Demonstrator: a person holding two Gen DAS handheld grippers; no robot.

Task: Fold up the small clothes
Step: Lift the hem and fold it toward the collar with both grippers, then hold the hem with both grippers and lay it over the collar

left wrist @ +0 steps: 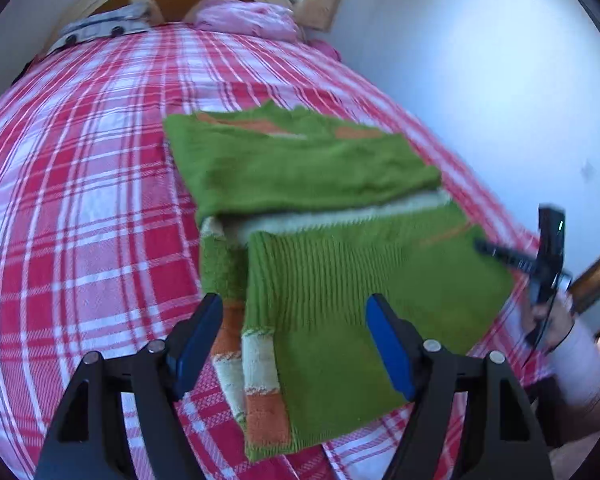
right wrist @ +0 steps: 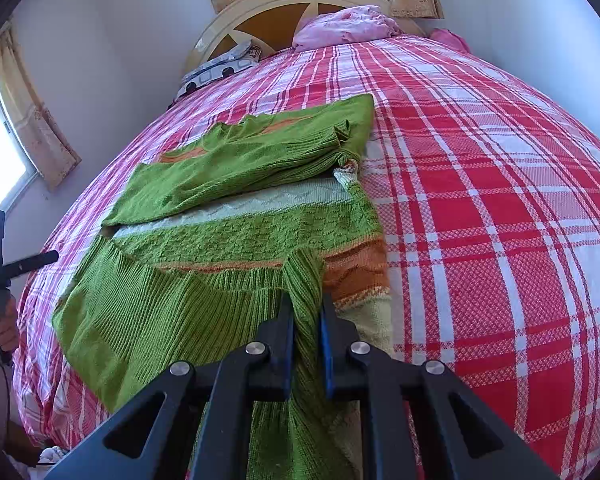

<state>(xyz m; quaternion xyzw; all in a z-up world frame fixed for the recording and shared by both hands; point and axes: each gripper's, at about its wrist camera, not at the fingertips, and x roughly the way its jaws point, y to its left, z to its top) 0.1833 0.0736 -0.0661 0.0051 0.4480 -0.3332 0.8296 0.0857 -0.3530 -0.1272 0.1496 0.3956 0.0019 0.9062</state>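
Left wrist view is smeared by blur, so the knit of the green sweater [left wrist: 300, 184] is hard to read there; it is seen lying partly folded on the red-and-white checked bedspread [left wrist: 80, 184]. The left gripper [left wrist: 294, 340] is held wide apart above the striped sleeve [left wrist: 260, 380], apparently gripping nothing. In the right wrist view, the right gripper [right wrist: 306, 340] is clamped on a ribbed green fold, whose lower part is cut off by the frame. A pink pillow [right wrist: 344, 26] is partly hidden at the headboard [right wrist: 284, 4].

A small green knit sweater [right wrist: 236, 236] with orange and cream bands lies partly folded, sleeves across its body, on the plaid bedspread [right wrist: 480, 200].
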